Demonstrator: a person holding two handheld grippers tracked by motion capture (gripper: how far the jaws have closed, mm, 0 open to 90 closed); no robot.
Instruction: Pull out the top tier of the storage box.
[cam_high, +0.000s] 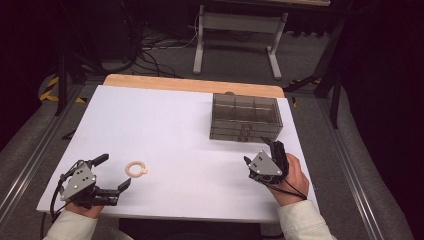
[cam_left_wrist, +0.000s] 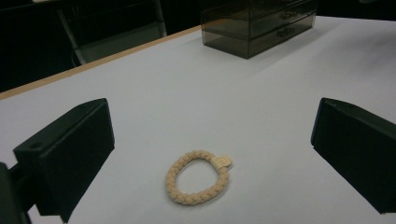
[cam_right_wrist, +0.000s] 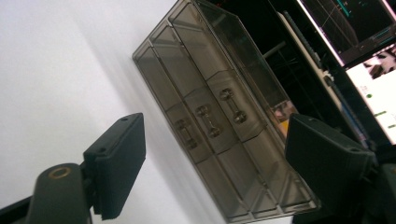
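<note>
So the braided cream hair tie (cam_left_wrist: 198, 177) is lying flat on the white surface (cam_high: 175, 130), right between the fingers of the left gripper (cam_high: 114, 174). Those fingers are spread wide and holding nothing; in the left gripper view the tie sits in the gap, clear of both pads. You can also see its little square tag on the far-right side of the loop.

Over on the other side, the right gripper (cam_high: 261, 153) is just in front of the smoky plastic drawer organizer (cam_high: 245, 117), pointed at the drawer fronts. Its fingers are open and empty, nothing between them, with the three small drawer handles (cam_right_wrist: 208, 120) ahead in the right gripper view.

Stuff I'd worry about:

- The tie is low and floppy. If the left fingers come down too high they'll close on air, too low and they'll scrape the surface and just shove the loop along.
- Pinching one edge of the loop might let it flop or slip out when lifted.
- The drawer handles are tiny and close together, so the right fingers could easily catch the wrong one.
- The organizer looks light. Pulling a drawer one-handed could drag the whole box toward the edge instead of opening it.
</note>
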